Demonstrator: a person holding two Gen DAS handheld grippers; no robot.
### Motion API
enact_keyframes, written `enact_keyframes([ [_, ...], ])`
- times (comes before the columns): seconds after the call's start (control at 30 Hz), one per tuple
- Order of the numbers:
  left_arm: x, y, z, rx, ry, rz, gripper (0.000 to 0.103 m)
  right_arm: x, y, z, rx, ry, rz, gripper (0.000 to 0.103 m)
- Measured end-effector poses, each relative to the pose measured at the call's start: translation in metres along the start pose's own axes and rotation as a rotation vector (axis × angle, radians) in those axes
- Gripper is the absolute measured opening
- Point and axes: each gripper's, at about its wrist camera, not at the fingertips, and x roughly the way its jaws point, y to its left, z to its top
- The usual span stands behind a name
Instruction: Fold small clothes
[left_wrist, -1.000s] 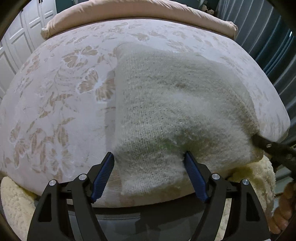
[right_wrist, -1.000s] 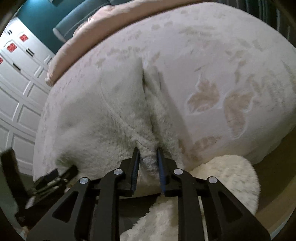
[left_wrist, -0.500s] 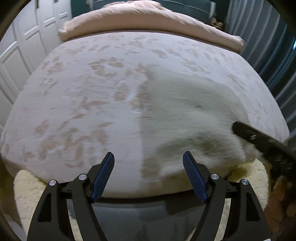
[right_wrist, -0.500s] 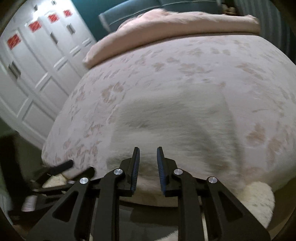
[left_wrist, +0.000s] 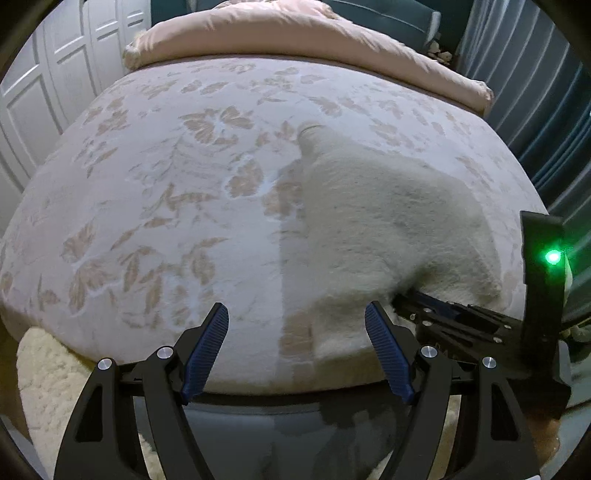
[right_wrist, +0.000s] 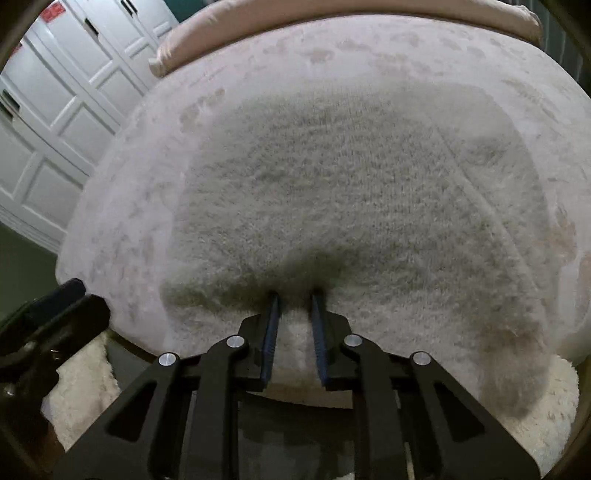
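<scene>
Nearest the left wrist camera, the left hand-held gripper (left_wrist: 296, 347) stands with its blue ribbed pads wide apart and nothing between them, hanging over the near edge of the bed (left_wrist: 155, 229). Below that edge a cream shaggy rug (left_wrist: 44, 373) lies on the floor.

In the right wrist view, the right hand-held gripper (right_wrist: 295, 301) has its jaws narrow and closing; the tips of its blue pads are sunk into the near hem of the fuzzy cream knitted garment (right_wrist: 351, 192), with a fold of the knit between them. Whether the pads already press on that fold cannot be told, since the pile hides the tips. The same gripper appears at the right of the left wrist view as a black frame with a green light, its fingers reaching into the garment's near edge.

The garment lies spread on the bed's pale pink cover with a tan leaf pattern, toward the right side and close to the near edge, one narrow end pointing away up the bed. Its right part hangs down over the edge of the bed toward the rug.

Farther back, a folded pink duvet (left_wrist: 295, 37) lies across the head of the bed. White panelled doors (left_wrist: 48, 96) stand to the left, and blue-grey curtains (left_wrist: 535, 92) hang to the right.
</scene>
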Motion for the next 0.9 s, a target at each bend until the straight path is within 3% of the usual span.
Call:
enact_keyframes([
  [0.1, -0.005, -0.006, 0.009, 0.013, -0.029, -0.002, 0.075, -0.047, -0.009, 0.010, 0.050, -0.133, 0.006, 0.017],
  [0.2, 0.000, -0.019, 0.019, 0.019, -0.044, -0.025, 0.075, -0.073, -0.042, 0.017, 0.109, -0.223, -0.103, 0.019],
  [0.37, 0.037, -0.053, 0.030, 0.080, -0.019, -0.024, 0.075, -0.023, -0.100, 0.018, 0.196, -0.091, -0.146, 0.016],
  [0.43, 0.062, -0.061, 0.029, 0.091, 0.035, -0.006, 0.075, -0.026, -0.103, 0.019, 0.212, -0.104, -0.109, 0.016],
  [0.57, 0.076, -0.064, 0.026, 0.096, 0.034, 0.043, 0.082, -0.055, -0.096, 0.030, 0.213, -0.192, -0.109, 0.020],
  [0.67, 0.078, -0.063, 0.025, 0.082, 0.042, 0.043, 0.083, -0.034, -0.105, 0.030, 0.228, -0.147, -0.141, 0.030],
  [0.73, 0.078, -0.064, 0.025, 0.081, 0.042, 0.046, 0.083, -0.025, -0.124, 0.031, 0.259, -0.132, -0.100, 0.030],
  [0.8, 0.077, -0.064, 0.025, 0.081, 0.044, 0.046, 0.083, -0.027, -0.129, 0.035, 0.250, -0.146, -0.078, 0.025],
  [0.83, 0.077, -0.064, 0.025, 0.079, 0.044, 0.045, 0.083, -0.028, -0.128, 0.038, 0.234, -0.153, -0.069, 0.013],
  [0.9, 0.076, -0.064, 0.027, 0.071, 0.047, 0.046, 0.083, -0.037, -0.124, 0.046, 0.208, -0.182, -0.055, 0.008],
])
